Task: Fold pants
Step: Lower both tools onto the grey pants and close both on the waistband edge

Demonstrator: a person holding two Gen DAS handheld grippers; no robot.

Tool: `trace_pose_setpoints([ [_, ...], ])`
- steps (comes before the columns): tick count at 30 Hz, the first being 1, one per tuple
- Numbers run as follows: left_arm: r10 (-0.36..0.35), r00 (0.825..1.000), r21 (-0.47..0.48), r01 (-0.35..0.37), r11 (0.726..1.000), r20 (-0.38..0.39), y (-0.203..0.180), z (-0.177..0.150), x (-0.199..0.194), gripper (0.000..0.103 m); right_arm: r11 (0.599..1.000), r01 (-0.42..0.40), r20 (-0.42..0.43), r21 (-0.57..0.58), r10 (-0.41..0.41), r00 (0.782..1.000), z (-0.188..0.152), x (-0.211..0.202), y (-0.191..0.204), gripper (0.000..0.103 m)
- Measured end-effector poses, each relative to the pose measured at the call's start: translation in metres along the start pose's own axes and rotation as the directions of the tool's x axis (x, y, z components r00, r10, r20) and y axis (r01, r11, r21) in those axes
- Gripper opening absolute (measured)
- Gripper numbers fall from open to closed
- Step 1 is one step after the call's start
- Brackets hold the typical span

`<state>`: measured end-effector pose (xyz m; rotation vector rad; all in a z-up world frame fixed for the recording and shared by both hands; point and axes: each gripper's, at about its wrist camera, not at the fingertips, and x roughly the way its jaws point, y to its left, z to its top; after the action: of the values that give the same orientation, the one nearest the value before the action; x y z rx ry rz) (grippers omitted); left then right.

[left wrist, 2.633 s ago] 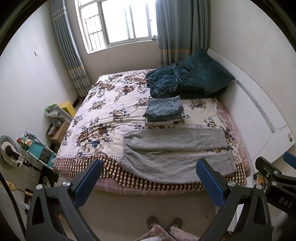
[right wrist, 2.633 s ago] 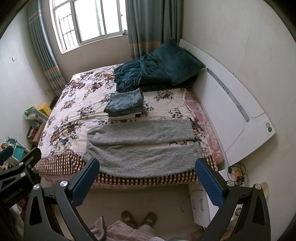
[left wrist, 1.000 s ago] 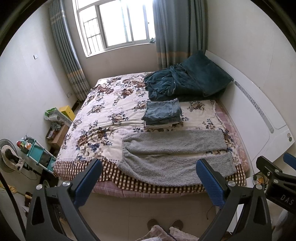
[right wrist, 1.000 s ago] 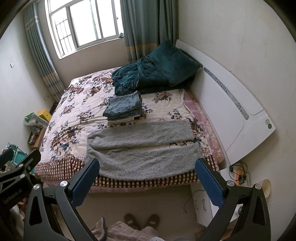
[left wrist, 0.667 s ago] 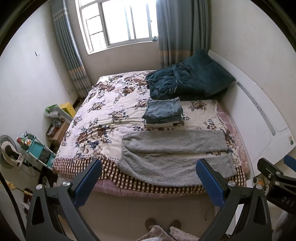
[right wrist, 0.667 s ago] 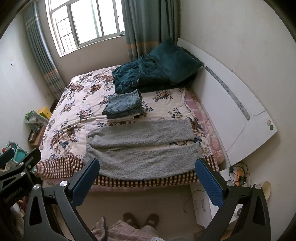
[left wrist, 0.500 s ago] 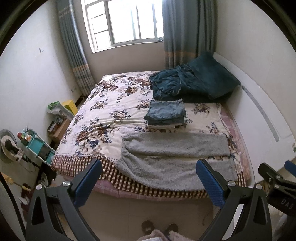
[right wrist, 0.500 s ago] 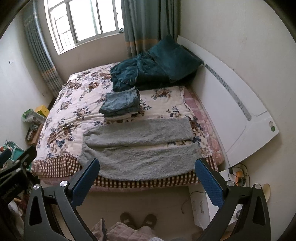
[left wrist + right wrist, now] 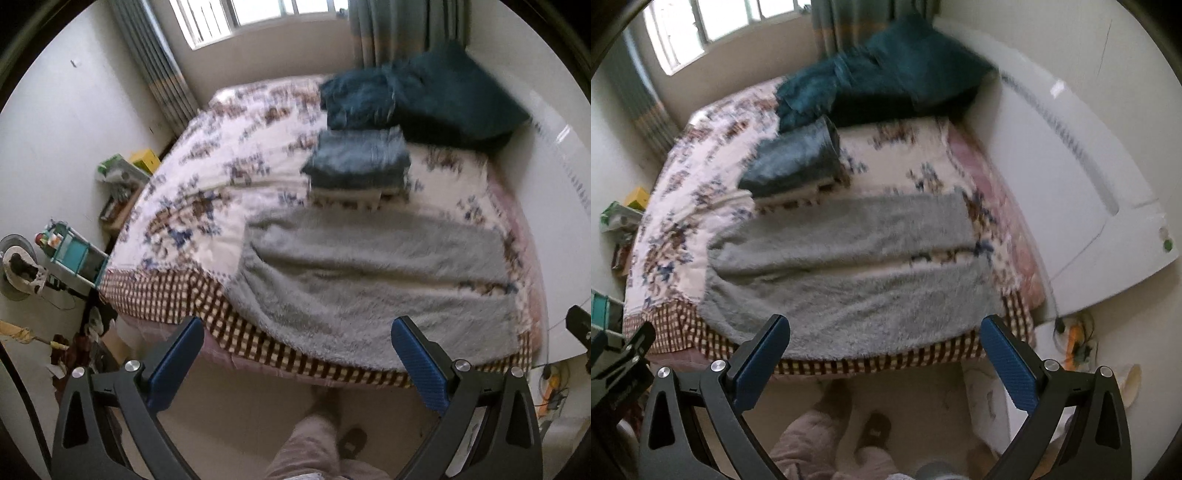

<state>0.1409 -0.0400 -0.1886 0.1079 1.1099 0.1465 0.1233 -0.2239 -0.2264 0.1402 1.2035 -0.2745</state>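
The grey pants [image 9: 373,280] lie spread flat across the near edge of the bed [image 9: 229,184], waist toward nine o'clock, the two legs running toward three o'clock with a thin gap of floral cover showing between them near the cuffs. The near leg hangs a little over the checked border.

Both tongs are spread wide and hold nothing. The left gripper [image 9: 295,362] hovers over the floor just short of the mattress edge, and the right gripper [image 9: 884,360] does the same beside it, neither touching the cloth.

At twelve o'clock from the pants sits a folded stack of jeans [image 9: 358,158], just beside the far leg, and beyond that a dark teal blanket [image 9: 424,99] is heaped against the headboard [image 9: 1071,184].

The fabric looks thick and fleecy, so I'd judge it soft, limp and fairly light, with enough nap to grip well and not slide. It will sag and drag if lifted by one point. Both views are smeared, so seams are hard to make out, but the sensible holds seem to be the near leg's outer edge: one pinch by the waistband at nine o'clock, the other by the cuff at three o'clock.
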Motion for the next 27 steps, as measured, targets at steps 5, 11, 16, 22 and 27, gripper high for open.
trace_pose_setpoints([
  [5, 0.0, 0.99, 0.026, 0.003, 1.0, -0.143, -0.008, 0.014, 0.092, 0.103, 0.995, 0.05, -0.146, 0.086, -0.037, 0.989, 0.019, 0.115, -0.011, 0.103],
  [11, 0.039, 0.939, 0.042, -0.027, 0.999, -0.342, -0.006, 0.015, 0.21, 0.103, 0.979, 0.152, -0.308, 0.137, -0.104, 0.946, 0.026, 0.252, -0.027, 0.103],
  [16, 0.078, 0.917, 0.092, -0.045, 0.995, -0.392, -0.021, 0.035, 0.299, 0.103, 0.966, 0.198, -0.389, 0.164, -0.121, 0.913, 0.042, 0.35, -0.034, 0.103],
  [22, 0.077, 0.926, 0.138, -0.028, 0.99, -0.368, -0.057, 0.088, 0.38, 0.103, 0.973, 0.192, -0.429, 0.125, -0.121, 0.895, 0.084, 0.452, -0.02, 0.103],
  [27, 0.096, 0.963, 0.304, -0.015, 0.953, -0.251, -0.119, 0.141, 0.434, 0.103, 0.991, 0.132, -0.395, -0.021, -0.13, 0.909, 0.147, 0.524, 0.007, 0.103],
])
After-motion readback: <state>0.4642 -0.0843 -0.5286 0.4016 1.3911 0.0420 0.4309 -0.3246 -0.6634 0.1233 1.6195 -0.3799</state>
